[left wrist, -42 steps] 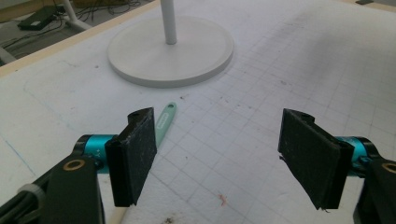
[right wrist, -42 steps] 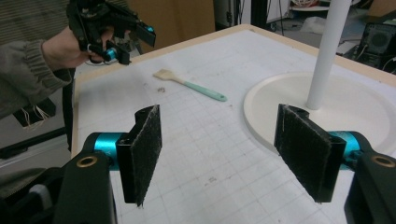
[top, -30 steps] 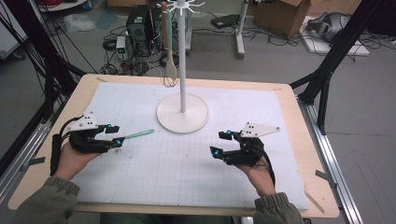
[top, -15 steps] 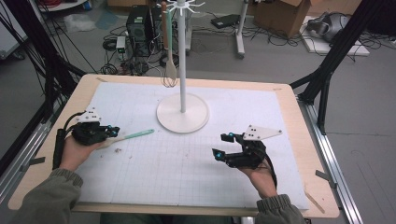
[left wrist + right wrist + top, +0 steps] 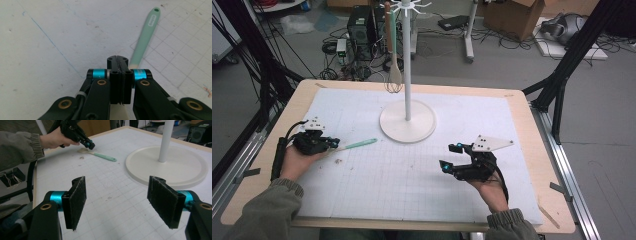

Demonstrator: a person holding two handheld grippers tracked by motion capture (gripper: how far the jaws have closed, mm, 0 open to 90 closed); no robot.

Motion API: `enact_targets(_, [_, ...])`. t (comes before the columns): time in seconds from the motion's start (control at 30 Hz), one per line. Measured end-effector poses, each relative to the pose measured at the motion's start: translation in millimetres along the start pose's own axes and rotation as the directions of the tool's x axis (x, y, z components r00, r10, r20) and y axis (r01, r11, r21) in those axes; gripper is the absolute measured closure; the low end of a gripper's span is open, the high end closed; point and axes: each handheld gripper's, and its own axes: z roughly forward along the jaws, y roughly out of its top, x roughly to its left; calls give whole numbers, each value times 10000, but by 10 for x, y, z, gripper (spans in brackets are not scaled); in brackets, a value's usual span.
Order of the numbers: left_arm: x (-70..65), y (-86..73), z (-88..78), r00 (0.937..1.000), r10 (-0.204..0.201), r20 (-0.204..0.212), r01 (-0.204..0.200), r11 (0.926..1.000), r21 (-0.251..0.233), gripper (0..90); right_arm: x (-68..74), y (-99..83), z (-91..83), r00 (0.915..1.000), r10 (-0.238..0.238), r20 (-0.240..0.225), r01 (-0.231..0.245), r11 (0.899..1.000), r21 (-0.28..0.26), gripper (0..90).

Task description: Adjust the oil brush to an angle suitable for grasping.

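While your left gripper (image 5: 333, 145) sits low on the white mat (image 5: 362, 190), its jaws are pressed flat together, pad against pad, with no gap showing in the left gripper view. The green spatula (image 5: 146, 37) lies flat on the mat, its handle running straight out ahead of that gripper's tips and just to one side of them, while its pale head is tucked under the tips. Seen from the right gripper view, the tips come down right on that head (image 5: 83, 150). Whether the closed pads have caught its thin edge or merely rest over it, you cannot tell from here (the jaw bodies hide the contact). Going for the head end makes sense: it leaves the handle, with the hole in its far end, free for hanging.

Your right gripper (image 5: 451, 156) waits with its jaws wide apart and nothing between them, held above the mat. The round base of the white stand (image 5: 407, 121) lies ahead of it and a little to one side, the spatula farther off beyond its other jaw. A wooden spoon (image 5: 395, 75) already hangs from one of the stand's top hooks, so the spatula likely belongs up there too. Keeping the right gripper parked and ready suits a hand-over or a steadying grip, if the left one's hold proves shallow.
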Motion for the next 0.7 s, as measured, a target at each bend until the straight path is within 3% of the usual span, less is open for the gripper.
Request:
enact_targets(0.13, [24,-55,16,10000,-12,18,12,9996,271,890,-3,-6,7,10000,-61,9,61,10000,-2,308])
enact_targets(0.3, [27,-97,-17,9998,-156,116,155,9998,97,895,-3,-7,8,10000,-63,9,63,10000,-10,308])
enact_targets(0.7, [-59,-142,-71,9971,303,705,-318,9993,197,895,4,-26,26,10000,-18,8,18,9999,109,309])
